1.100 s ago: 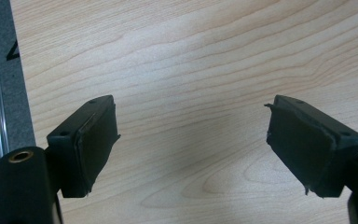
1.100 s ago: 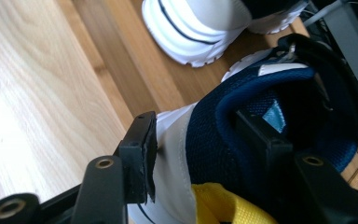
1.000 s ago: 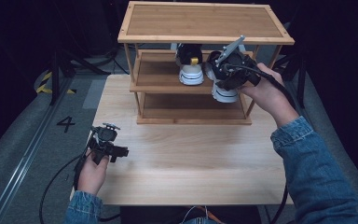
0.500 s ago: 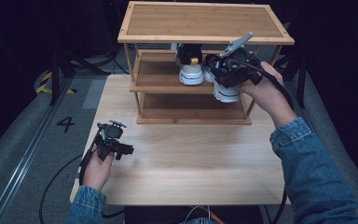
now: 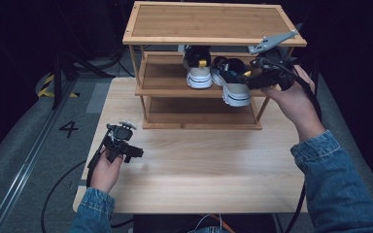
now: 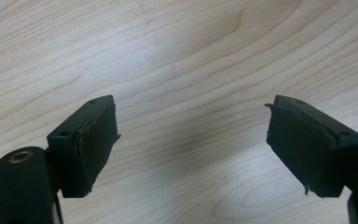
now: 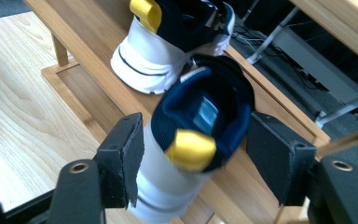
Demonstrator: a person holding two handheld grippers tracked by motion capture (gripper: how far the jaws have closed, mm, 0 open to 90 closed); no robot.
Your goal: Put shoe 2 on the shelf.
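A light wooden table (image 5: 199,179) is carrying a three-tier wooden shoe rack (image 5: 213,24) at its far edge. On the rack's middle shelf a navy-and-white sneaker (image 5: 197,68) is standing, and just beside it a second sneaker (image 7: 193,140) is jutting over the shelf's front edge. The right gripper (image 7: 193,154) is straddling that shoe's heel; whether its pads are actually pressing, I cannot tell. The left gripper (image 6: 191,140) is hovering wide apart over bare tabletop.
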